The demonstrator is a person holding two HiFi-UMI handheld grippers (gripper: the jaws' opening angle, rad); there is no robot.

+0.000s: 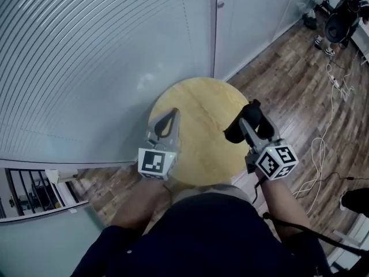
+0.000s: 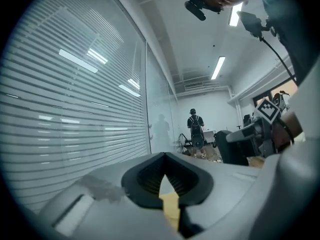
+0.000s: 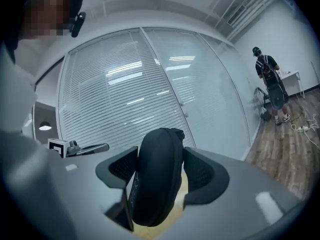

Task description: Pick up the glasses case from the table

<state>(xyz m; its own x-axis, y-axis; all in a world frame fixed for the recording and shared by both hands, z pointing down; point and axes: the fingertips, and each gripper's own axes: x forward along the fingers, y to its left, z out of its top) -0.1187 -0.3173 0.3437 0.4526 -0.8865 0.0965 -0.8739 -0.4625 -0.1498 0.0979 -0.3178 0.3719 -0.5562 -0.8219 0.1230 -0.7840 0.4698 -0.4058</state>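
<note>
The black glasses case [image 1: 255, 113] is lifted above the round wooden table [image 1: 199, 149], with my right gripper [image 1: 249, 121] shut on it. In the right gripper view the case [image 3: 157, 179] stands on edge between the two dark pads [image 3: 202, 171], which press on its sides, and its rounded end pokes past the fingertips. My left gripper [image 1: 172, 114] hovers over the table's left side, shut with nothing in it; its fingertips [image 2: 165, 156] meet. In the left gripper view the case [image 2: 234, 146] shows at the right.
A glass wall with horizontal blinds [image 1: 86, 56] and a glass door [image 1: 248, 16] stand just behind the table. Wood floor [image 1: 300, 85] with white cables [image 1: 323, 149] lies to the right. A person with a backpack [image 2: 195, 129] stands far off.
</note>
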